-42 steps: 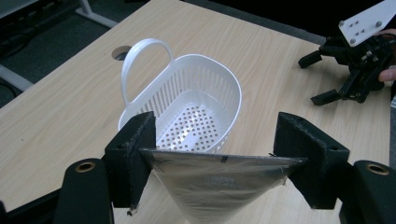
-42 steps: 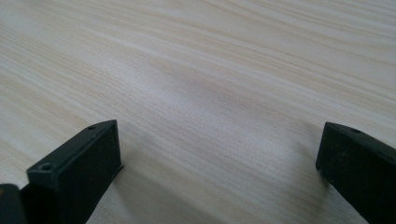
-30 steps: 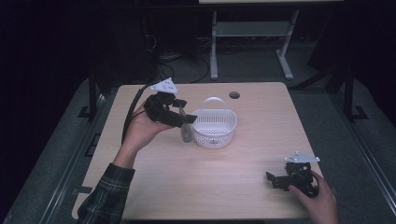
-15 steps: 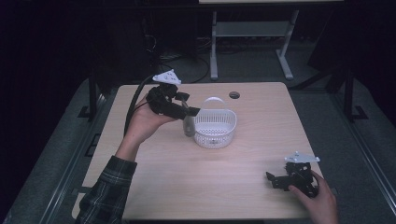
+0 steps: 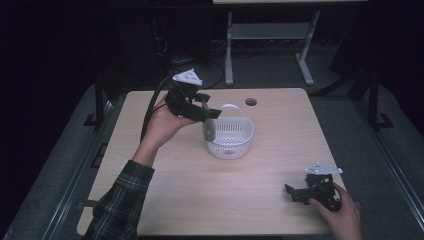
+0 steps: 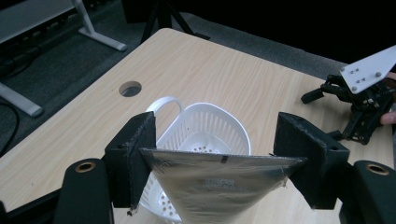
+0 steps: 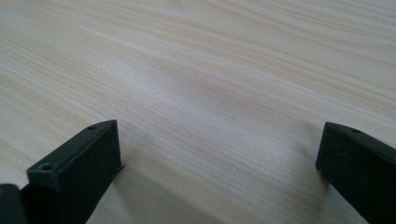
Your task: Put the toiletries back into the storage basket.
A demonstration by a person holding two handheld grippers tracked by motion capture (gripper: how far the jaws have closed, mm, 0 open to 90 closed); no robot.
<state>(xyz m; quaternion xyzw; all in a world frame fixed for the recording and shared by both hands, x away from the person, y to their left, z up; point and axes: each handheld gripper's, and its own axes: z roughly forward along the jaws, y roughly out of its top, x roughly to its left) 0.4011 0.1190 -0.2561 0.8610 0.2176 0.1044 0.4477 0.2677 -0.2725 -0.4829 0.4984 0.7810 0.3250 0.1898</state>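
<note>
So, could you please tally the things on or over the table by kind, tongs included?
Tongs: 2, left tongs shut on the pouch, right tongs open on the table
White baskets: 1, basket
Silvery pouches: 1, pouch, hanging beside the basket
Total: 4

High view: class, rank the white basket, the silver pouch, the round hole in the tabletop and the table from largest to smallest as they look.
1. table
2. white basket
3. silver pouch, hanging from the left gripper at the basket's rim, partly hidden
4. round hole
</note>
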